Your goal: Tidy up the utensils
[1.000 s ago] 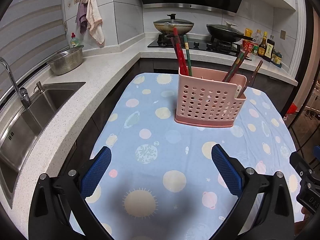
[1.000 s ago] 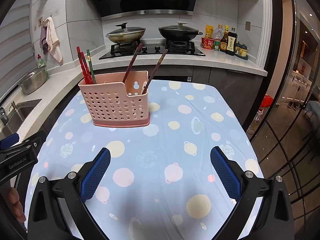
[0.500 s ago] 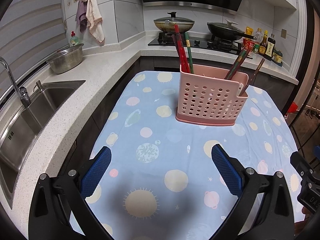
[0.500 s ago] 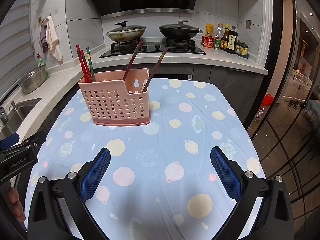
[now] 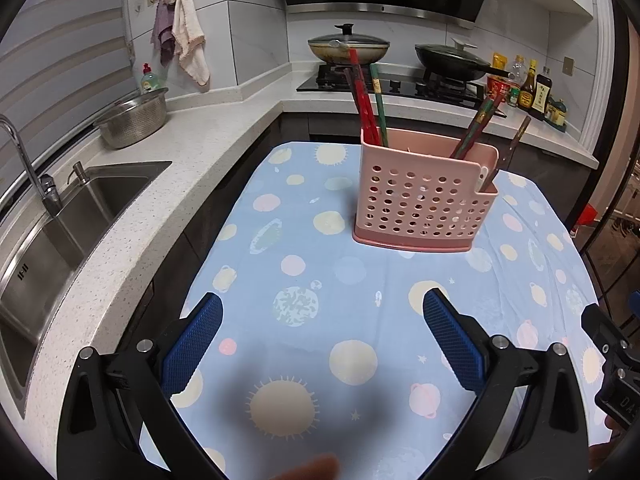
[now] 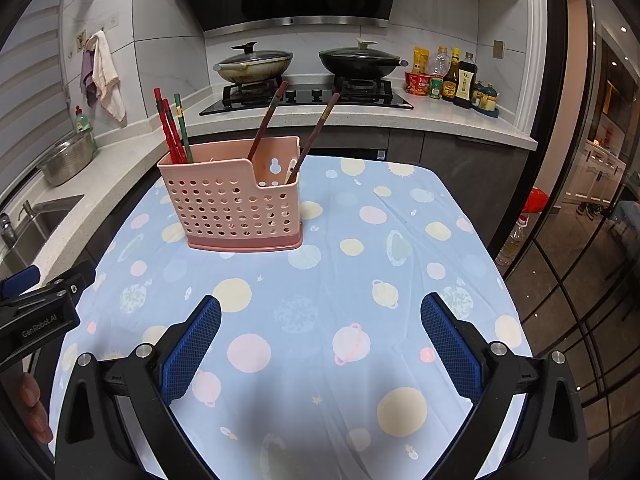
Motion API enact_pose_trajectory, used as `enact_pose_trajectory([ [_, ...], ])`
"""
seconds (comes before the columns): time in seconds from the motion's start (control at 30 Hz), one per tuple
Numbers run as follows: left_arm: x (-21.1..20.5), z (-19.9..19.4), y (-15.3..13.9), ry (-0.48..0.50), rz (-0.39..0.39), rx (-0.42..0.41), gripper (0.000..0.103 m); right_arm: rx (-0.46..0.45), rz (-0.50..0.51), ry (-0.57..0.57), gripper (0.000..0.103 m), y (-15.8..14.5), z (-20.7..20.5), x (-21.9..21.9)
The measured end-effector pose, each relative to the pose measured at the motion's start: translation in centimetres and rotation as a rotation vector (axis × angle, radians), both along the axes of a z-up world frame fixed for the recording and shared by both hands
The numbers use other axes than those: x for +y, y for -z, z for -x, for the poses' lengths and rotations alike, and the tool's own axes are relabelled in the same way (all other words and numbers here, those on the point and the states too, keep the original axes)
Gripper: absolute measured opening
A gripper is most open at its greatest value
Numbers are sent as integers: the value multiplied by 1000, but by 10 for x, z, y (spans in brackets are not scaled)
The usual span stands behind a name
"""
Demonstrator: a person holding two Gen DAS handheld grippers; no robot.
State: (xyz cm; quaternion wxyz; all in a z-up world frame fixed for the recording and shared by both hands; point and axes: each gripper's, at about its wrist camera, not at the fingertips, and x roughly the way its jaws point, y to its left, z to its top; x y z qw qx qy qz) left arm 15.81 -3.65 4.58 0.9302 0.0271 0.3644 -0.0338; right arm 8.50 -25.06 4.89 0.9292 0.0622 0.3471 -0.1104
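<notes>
the table (image 5: 360, 360), covered by a blue cloth printed with planets and suns, filled most of both views, with no loose utensil visible anywhere on it. toward its far side stood the pink perforated holder (image 6: 236, 208), upright on its base. in its left compartment a cluster of red chopsticks (image 6: 168, 132) and one green chopstick (image 6: 182, 128) leaned together; two dark chopsticks (image 6: 266, 122) leaned rightward, one from the middle and one from the lower right pocket, where something pale also showed that i could not identify. judging by this, the sorting looked largely done, and what remained, if anything, was perhaps gathering the two dark sticks into one slot.

the left gripper (image 5: 322, 344) hung low over the near edge of the cloth, its blue pads spread wide and holding nothing. the right gripper (image 6: 320, 346) sat likewise, fingers wide apart and empty, well short of the holder.

around the table ran a pale counter (image 5: 180, 160) with a steel sink (image 5: 60, 232) and a metal colander (image 5: 134, 122) on the left. behind were a stove with two lidded pans (image 6: 254, 66) and a row of sauce bottles (image 6: 456, 78). nothing lay between the grippers and the holder.
</notes>
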Motion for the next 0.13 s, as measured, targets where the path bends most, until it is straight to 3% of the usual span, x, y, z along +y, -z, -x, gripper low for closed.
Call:
enact_pose_trajectory([
  [0.13, 0, 0, 1, 15, 6, 4, 96, -1, 1, 2, 96, 0, 0, 0],
])
